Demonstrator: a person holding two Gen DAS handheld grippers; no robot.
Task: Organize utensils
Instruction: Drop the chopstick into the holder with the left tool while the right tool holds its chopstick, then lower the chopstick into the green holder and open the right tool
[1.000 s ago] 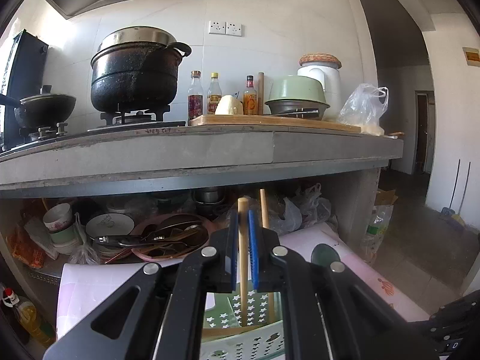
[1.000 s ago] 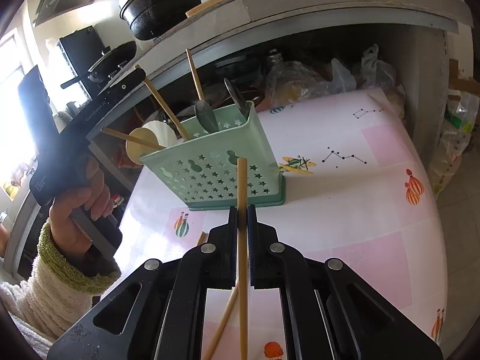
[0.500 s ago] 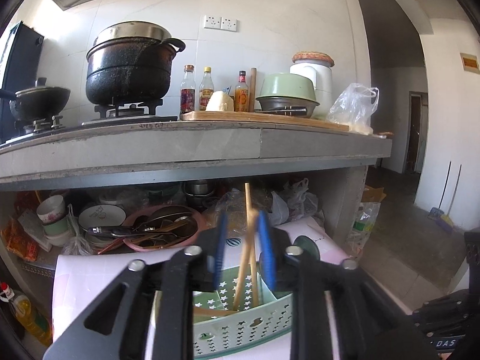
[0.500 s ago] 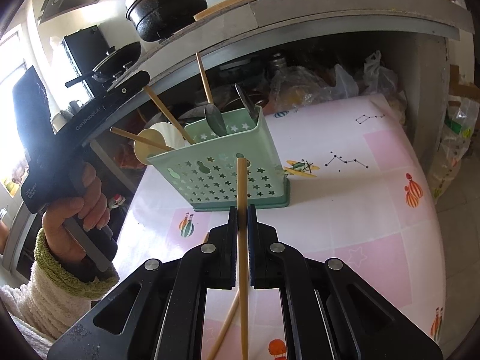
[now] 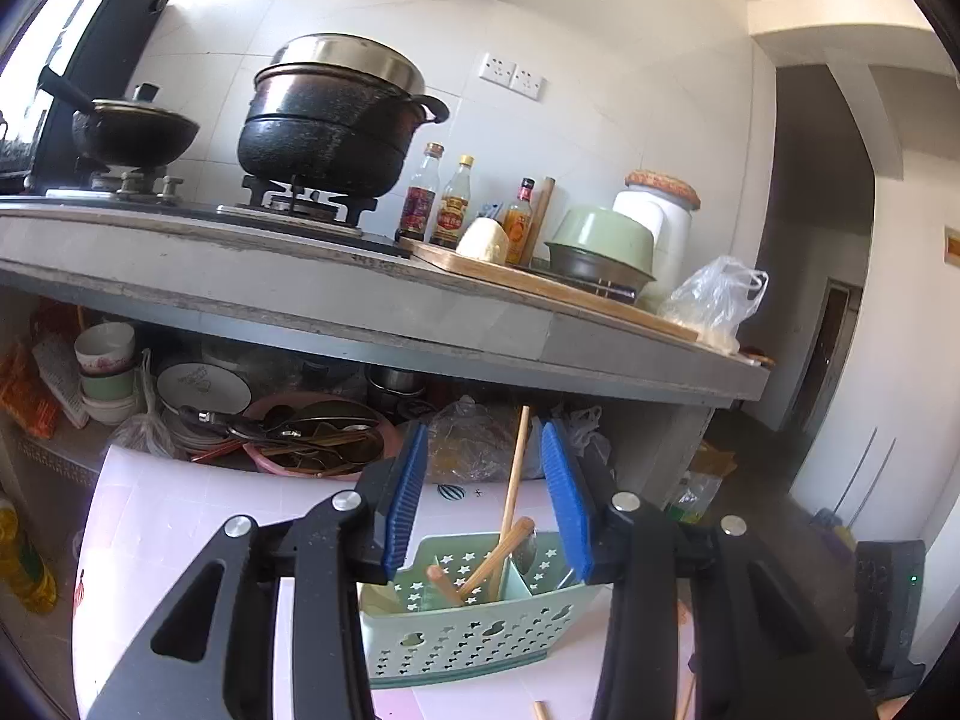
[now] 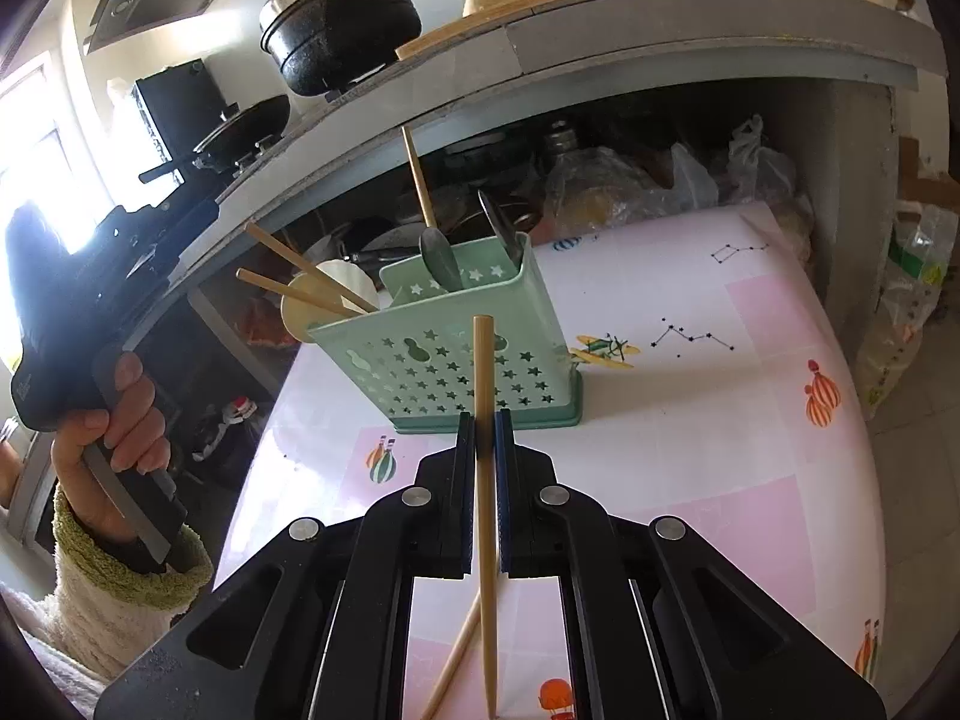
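Left gripper (image 5: 489, 489) open above the green utensil caddy (image 5: 474, 624)

Its blue-padded jaws, which have just been opening, stand apart and grip nothing; wooden chopsticks (image 5: 510, 516) lean in the caddy's compartment beyond them, one rising into the gap untouched. The star-punched caddy sits on a pink-patterned tabletop (image 5: 180, 516). Behind, a concrete counter (image 5: 420, 324) carries a black stockpot (image 5: 330, 126) and sauce bottles (image 5: 450, 204).

White-tiled wall (image 5: 600, 138) behind grey counter (image 5: 360, 300) (sunlit).
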